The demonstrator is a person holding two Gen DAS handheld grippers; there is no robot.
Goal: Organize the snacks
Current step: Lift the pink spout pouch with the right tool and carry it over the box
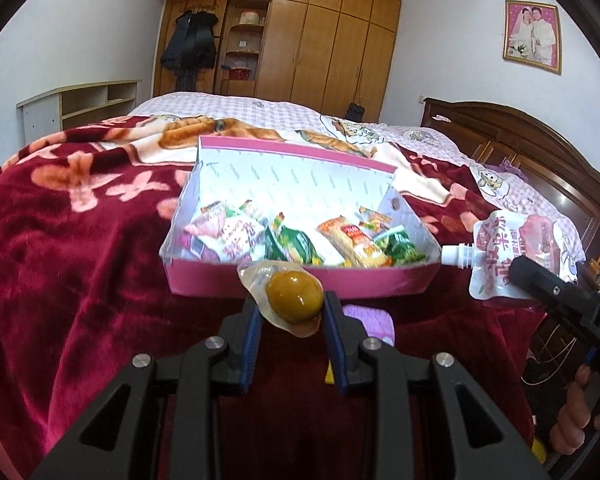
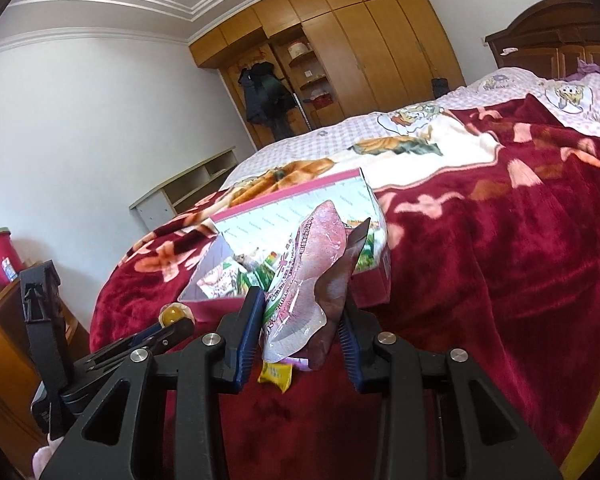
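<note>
On the left, the left gripper (image 1: 289, 307) has its blue-padded jaws clamped on a clear plastic packet holding a round brown-yellow egg-like snack (image 1: 294, 295), held up just in front of the near wall of the pink-rimmed cardboard box (image 1: 300, 282). That open box sits on the dark red floral plush blanket (image 1: 80, 240) covering the bed, and it holds a jumble of green, orange and pink snack packets (image 1: 300, 242). Below the held packet, a purple packet (image 1: 370, 318) and a small yellow wrapped snack (image 2: 277, 376) lie on the blanket. Moving right, the right gripper (image 2: 302, 328) grips a pink-and-white spouted drink pouch with a white cap (image 1: 508, 258), pads pressed on its lower part, lifted beside the box's right end. A hand (image 1: 580, 408) wraps the right gripper's handle.
</note>
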